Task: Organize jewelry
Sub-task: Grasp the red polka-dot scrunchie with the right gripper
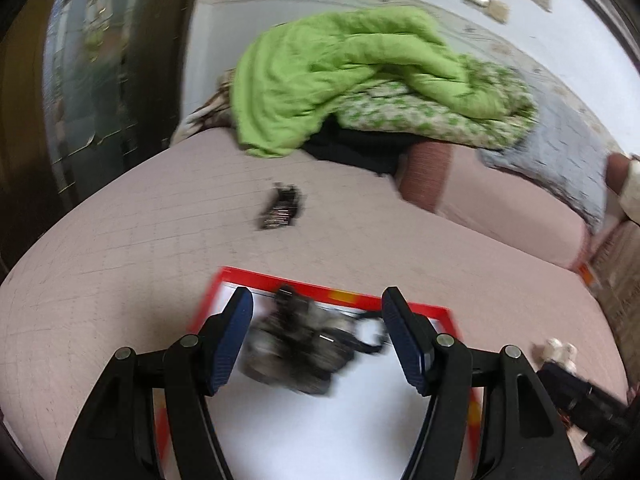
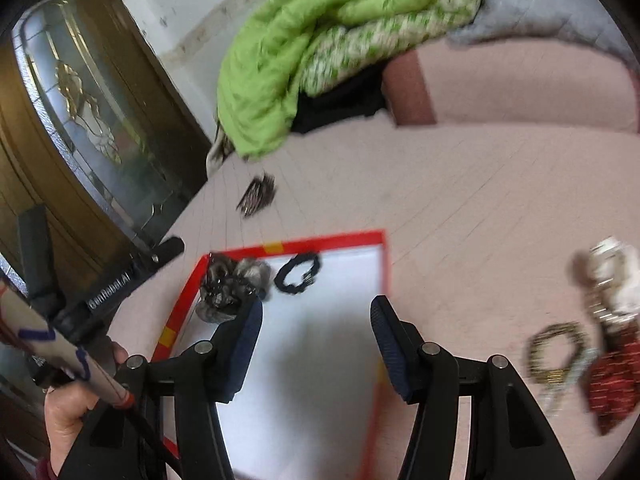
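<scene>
A white board with a red border [image 1: 328, 432] lies on the pink bed; it also shows in the right wrist view [image 2: 316, 344]. A grey-black scrunchie pile [image 1: 296, 344] sits at its far edge, between the open fingers of my left gripper [image 1: 318, 316], untouched. The pile [image 2: 232, 284] and a black hair tie [image 2: 298, 274] show in the right wrist view. My right gripper [image 2: 316, 320] is open and empty over the board. A gold bracelet [image 2: 554, 350], red item [image 2: 614, 384] and white-silver pieces [image 2: 612, 272] lie to its right.
A dark hair comb [image 1: 282, 208] lies on the bed beyond the board. A green quilt [image 1: 360, 76] and pillows are heaped at the back. A wooden door with glass [image 2: 80, 100] stands at left. The left gripper's body [image 2: 104, 296] is beside the board.
</scene>
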Motion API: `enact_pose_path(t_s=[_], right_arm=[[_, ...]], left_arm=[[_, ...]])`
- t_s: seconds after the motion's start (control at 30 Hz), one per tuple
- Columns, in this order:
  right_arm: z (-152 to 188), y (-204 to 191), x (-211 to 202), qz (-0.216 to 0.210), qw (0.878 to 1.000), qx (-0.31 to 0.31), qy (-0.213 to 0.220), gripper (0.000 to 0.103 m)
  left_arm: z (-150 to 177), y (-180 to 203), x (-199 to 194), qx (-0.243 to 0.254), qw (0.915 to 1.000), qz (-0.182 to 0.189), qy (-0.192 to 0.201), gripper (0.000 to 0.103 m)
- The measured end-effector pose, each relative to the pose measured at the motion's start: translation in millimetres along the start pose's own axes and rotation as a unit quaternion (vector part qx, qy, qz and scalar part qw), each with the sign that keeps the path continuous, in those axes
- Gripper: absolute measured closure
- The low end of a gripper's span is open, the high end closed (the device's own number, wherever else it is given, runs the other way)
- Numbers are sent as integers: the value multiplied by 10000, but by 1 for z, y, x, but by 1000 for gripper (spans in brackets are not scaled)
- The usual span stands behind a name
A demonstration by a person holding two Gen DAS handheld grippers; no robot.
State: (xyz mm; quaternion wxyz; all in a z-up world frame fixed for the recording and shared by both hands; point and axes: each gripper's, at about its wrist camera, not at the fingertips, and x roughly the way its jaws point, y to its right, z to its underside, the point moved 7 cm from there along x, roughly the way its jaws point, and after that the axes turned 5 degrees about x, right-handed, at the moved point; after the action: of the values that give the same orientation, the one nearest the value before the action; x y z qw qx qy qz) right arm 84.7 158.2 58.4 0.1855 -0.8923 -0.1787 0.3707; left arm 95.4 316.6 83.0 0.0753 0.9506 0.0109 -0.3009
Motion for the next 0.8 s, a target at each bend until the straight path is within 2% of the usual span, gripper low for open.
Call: enact_pose_path(t_s=[0.07,0.2,0.37,0.47,0.57,0.63,0.8], right_arm=[[-1,11,-26,22,9998,-73,181,42],[0,56,-80,330,9980,-66,540,42],[12,130,-126,973,9921,-58,784,42],[24,178,-138,1299,9891,207,655,42],[24,212,-149,1313,9879,566,605,42],[25,226,-152,1316,9873,681,576,42],[37,235,-130,1166,9915,575,2,42]], left_arm=[[6,23,-12,176,9997,185,44,37],[26,73,-35,518,9972,538,21,37],[59,130,-43,780,9904,1091,-346,37],[78,157,-36,837,9858,1290,-671,37],[93,185,-28,899,9808,1472,-907,37],[103,206,-23,1055,9766,1561,-1034,37],[122,236,-12,1385,9708,1550,-1197,37]])
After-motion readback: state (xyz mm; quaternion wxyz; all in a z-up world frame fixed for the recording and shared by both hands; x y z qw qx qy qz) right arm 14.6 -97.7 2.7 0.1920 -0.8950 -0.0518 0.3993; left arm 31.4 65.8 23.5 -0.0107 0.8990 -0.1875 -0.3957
